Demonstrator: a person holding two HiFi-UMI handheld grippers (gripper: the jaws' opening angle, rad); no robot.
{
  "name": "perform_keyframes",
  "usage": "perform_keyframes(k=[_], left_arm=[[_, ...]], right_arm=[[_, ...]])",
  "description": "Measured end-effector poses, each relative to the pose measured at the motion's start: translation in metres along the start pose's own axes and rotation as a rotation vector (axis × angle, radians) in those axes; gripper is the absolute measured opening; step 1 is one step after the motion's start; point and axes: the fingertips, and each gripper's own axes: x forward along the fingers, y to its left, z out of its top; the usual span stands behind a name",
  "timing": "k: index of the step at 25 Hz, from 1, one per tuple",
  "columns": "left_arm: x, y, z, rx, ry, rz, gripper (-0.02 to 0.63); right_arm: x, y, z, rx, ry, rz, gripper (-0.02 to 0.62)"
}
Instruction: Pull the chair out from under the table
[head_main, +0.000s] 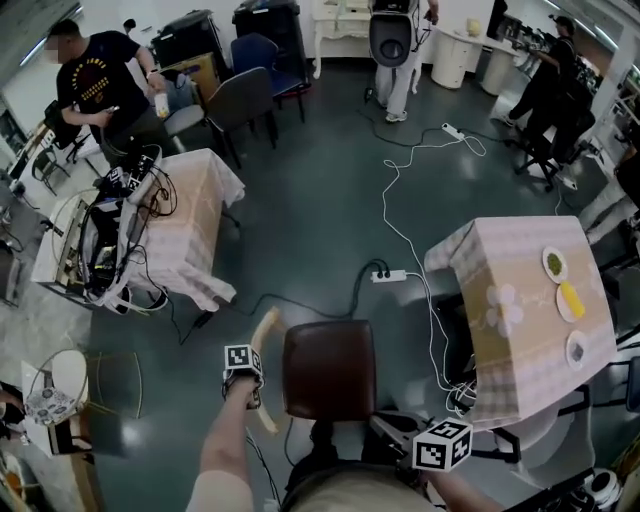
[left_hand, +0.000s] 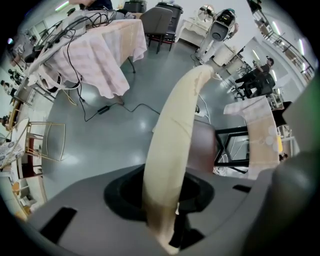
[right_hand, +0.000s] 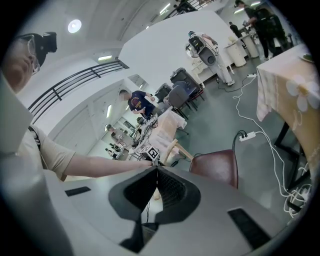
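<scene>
Desk (head_main: 520, 245), cloth-covered, has plates on top. The chair (head_main: 328, 368) sits just beside the desk's left edge with its seat fully in the open, so the pull looks mostly done.

Risks:
- A cable (head_main: 428, 310) runs from the power strip (head_main: 388, 275) across the floor beside the desk. It could catch a chair leg if dragged that way. A snag would tug the cloth and the plates with it.
- The pull comes high up on the back rail (left_hand: 175, 135), with only one contact. A jerk could tip or swing the chair.
- The left claw (left_hand: 162, 215) pinches that smooth curved rail, so it could slide along it.
- The right claw (right_hand: 157, 172) is pressed together and empty near the desk's front corner, so it gives no backup.
</scene>
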Motion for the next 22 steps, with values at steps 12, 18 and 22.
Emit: perform_keyframes(k=[12,18,22], left_arm=[[-0.004,0.026,0.006,-0.037,-0.017,-0.001,0.132],[-0.004,0.038,0.003,-0.052,-0.021,-0.005,0.130],[-0.005,0.051,-0.003,-0.061,-0.013,-0.014,0.131]], right_arm=[[0.013,0.004,0.005,-0.029,0.022,0.003,0.011],[0.019,0.008,0.004,-0.028,0.026,-0.003,0.011],[0.028,0.021,0.001,-0.040,0.039,0.012,0.011]])
